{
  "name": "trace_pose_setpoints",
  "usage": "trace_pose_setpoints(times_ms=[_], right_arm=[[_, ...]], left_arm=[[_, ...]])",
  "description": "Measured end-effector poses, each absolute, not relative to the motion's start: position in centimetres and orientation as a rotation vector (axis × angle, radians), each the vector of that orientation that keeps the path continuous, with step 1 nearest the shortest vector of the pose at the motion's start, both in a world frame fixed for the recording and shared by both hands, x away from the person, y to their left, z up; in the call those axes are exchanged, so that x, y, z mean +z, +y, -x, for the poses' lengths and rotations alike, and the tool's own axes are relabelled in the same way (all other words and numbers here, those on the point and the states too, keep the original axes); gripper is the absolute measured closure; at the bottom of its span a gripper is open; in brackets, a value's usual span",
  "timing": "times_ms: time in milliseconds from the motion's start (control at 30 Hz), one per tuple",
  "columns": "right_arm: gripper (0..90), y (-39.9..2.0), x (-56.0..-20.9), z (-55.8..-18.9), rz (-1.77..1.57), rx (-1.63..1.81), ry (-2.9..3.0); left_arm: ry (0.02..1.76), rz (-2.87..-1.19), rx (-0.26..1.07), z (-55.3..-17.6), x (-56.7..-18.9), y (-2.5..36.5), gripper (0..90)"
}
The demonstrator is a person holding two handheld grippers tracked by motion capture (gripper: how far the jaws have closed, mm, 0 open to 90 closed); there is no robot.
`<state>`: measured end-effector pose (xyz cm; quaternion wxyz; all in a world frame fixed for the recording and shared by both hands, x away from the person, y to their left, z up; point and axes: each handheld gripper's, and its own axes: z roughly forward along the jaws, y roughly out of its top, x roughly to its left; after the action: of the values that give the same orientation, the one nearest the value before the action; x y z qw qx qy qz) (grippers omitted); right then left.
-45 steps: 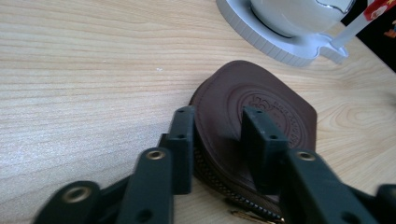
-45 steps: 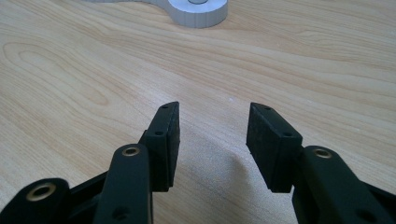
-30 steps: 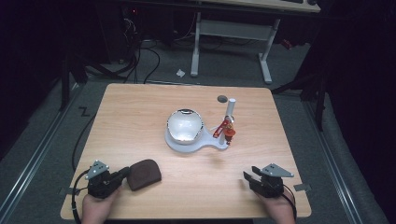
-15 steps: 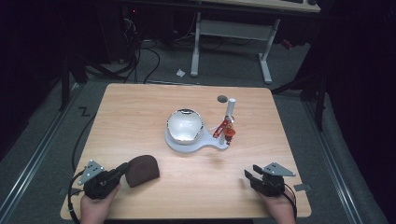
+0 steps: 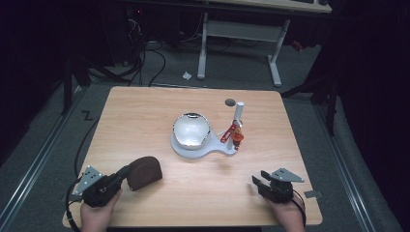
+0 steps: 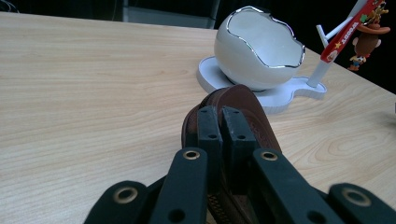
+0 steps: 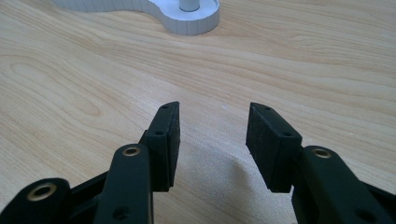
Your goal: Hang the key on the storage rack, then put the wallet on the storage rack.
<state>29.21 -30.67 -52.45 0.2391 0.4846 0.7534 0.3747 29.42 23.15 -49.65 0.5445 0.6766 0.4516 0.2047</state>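
Note:
A brown leather pouch (image 5: 146,171) is at the table's front left, and my left gripper (image 5: 124,174) is shut on its near edge. In the left gripper view the pads (image 6: 208,128) pinch the pouch (image 6: 245,100), which stands on edge between them. Behind it a white egg-shaped bowl (image 6: 257,46) rests on a white base (image 6: 210,74). A small cowboy figure (image 6: 366,39) hangs on a red strap from the base's post. My right gripper (image 5: 256,182) is at the front right, open, with nothing between its jaws (image 7: 212,126). It hovers low over the wood.
The bowl (image 5: 191,129) and its base (image 5: 193,149) sit mid-table, with the white post (image 5: 238,113) and red strap to their right. A dark round spot (image 5: 230,102) lies behind the post. The table's front edge runs just under both hands.
My left hand has rolled, so its grey plate now points left. It has risen slightly with the pouch in its jaws. The right gripper has stayed put.

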Motion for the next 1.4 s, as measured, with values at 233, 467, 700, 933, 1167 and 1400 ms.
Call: trace_pose_setpoints(times_ms=[233, 467, 700, 933, 1167, 1400], right_arm=[[55.4, -30.7, -52.5, -29.2, -1.318, 1.026, 2.066], [55.4, -30.9, -52.4, -28.8, -1.313, 1.026, 2.059], [55.5, -31.2, -52.3, -28.7, -1.311, 1.036, 2.05], [55.6, -31.2, -52.3, -28.7, -1.3, 1.042, 2.056], [55.6, -31.2, -52.2, -28.7, -1.3, 1.058, 2.053], [55.7, -31.3, -52.4, -28.9, -1.306, 1.063, 2.062]], left_arm=[[1.068, -1.59, 0.514, -29.4, -49.4, 22.9, 87.3], [1.052, -1.591, 0.533, -29.9, -49.0, 22.1, 87.3], [1.054, -1.586, 0.534, -30.2, -48.9, 21.8, 87.3], [1.038, -1.577, 0.552, -30.4, -47.9, 21.1, 87.3], [1.02, -1.567, 0.55, -30.9, -47.0, 20.3, 87.3], [1.004, -1.565, 0.553, -31.6, -46.1, 19.4, 87.3]])
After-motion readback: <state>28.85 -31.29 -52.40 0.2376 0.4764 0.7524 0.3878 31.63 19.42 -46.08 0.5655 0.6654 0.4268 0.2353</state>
